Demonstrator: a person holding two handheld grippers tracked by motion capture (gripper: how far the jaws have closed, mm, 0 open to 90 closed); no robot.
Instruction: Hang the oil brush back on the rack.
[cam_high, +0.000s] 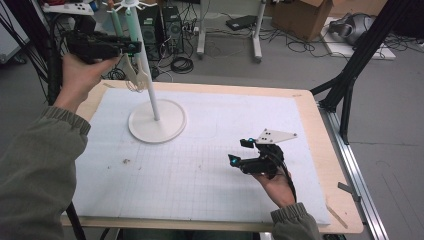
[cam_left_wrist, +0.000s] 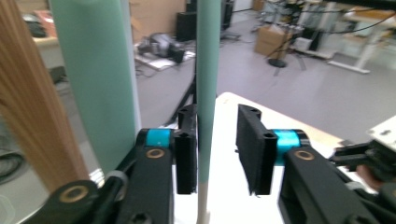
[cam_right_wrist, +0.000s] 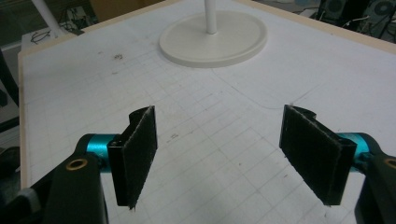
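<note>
the left gripper (cam_left_wrist: 217, 154), jaws parted and slack around a hanging green-handled utensil (cam_left_wrist: 208, 84) on the white stand (cam_high: 156, 120), needed a straight withdrawal to avoid swinging it. the right gripper (cam_right_wrist: 229, 154) rested open on the table (cam_high: 210, 165).

High view looks fwd and down from above the near edge, taking in the whole worktop (cam_high: 210, 165). Left gripper view sits v. close at the green handle (cam_left_wrist: 208, 70), facing out past the far right corner. Right gripper view looks low across the worktop twd the white stand (cam_right_wrist: 212, 37), shared w/ high view.
</note>
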